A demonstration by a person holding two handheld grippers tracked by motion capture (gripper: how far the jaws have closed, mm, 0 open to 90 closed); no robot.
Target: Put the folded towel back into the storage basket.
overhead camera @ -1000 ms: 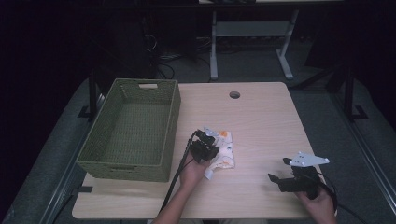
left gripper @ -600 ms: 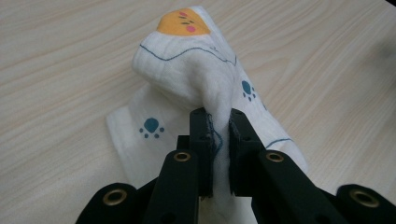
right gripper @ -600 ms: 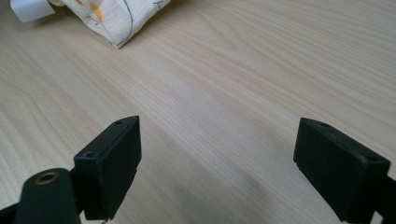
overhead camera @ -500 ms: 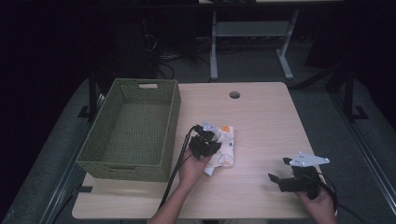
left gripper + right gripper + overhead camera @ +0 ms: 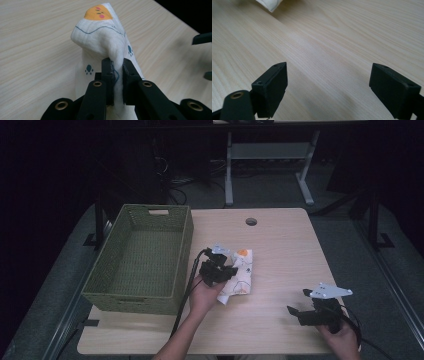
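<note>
Since the earlier frame the left gripper (image 5: 117, 75) has edged toward frame centre, bunching the cloth (image 5: 238, 274) higher. Its jaws pinch a soft white fold printed with blue paws and an orange face. Lower right, the right gripper (image 5: 299, 314) rests spread wide above pale woodgrain table (image 5: 290, 245). A woven green basket (image 5: 141, 255) sits left; the room beyond is probably too dark to read.

Left hand-held gripper (image 5: 116, 72) clamped; right hand-held gripper (image 5: 337, 87) spread.
</note>
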